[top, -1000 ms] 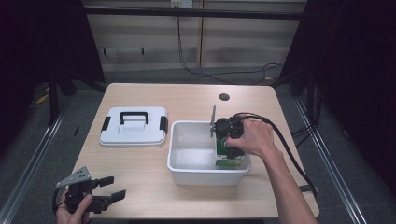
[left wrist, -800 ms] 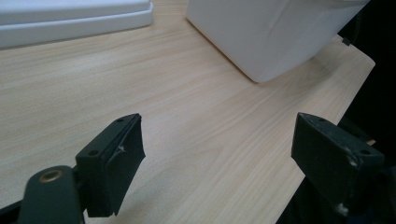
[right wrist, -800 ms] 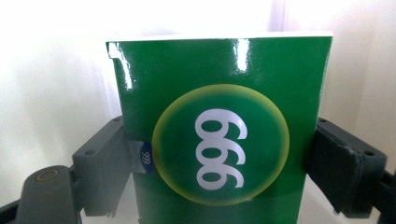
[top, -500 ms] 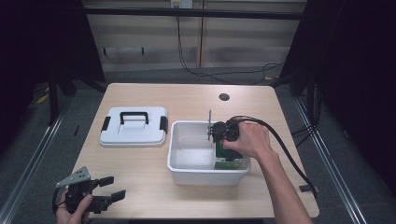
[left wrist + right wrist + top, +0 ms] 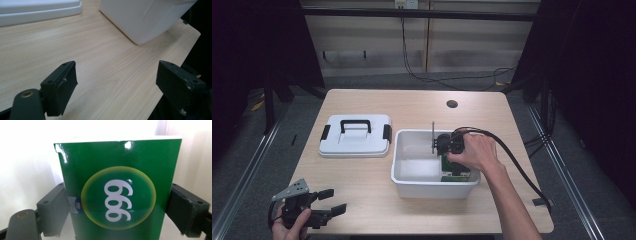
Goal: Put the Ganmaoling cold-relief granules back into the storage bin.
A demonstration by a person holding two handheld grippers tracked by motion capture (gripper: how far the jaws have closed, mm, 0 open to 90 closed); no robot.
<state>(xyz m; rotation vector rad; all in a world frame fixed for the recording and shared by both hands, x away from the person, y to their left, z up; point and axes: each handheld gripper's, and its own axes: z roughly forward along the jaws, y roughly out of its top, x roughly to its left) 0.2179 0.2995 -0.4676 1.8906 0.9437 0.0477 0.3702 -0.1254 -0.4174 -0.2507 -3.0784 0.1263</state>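
Note:
A glossy green box (image 5: 117, 195) with a yellow-ringed circle and white "999" print sits between the jaws of my right gripper (image 5: 117, 212), which press on its two sides. From above, my right gripper (image 5: 451, 159) reaches down into the right half of a white bin (image 5: 432, 187), and the green box (image 5: 455, 169) shows under the hand. My left gripper (image 5: 334, 200) rests open near the table's front left corner. Nothing lies between its jaws, and in its own view the left gripper (image 5: 120, 82) faces bare wood.
A white lid (image 5: 356, 135) with a black handle and side clips lies flat to the left of the bin. The bin's wall (image 5: 150, 17) and the lid's edge (image 5: 37, 10) lie ahead of the left gripper. A round hole (image 5: 452, 104) is at the table's back right.
My right gripper has shifted slightly left and lower inside the bin with the green box still in it. The left gripper has stayed put.

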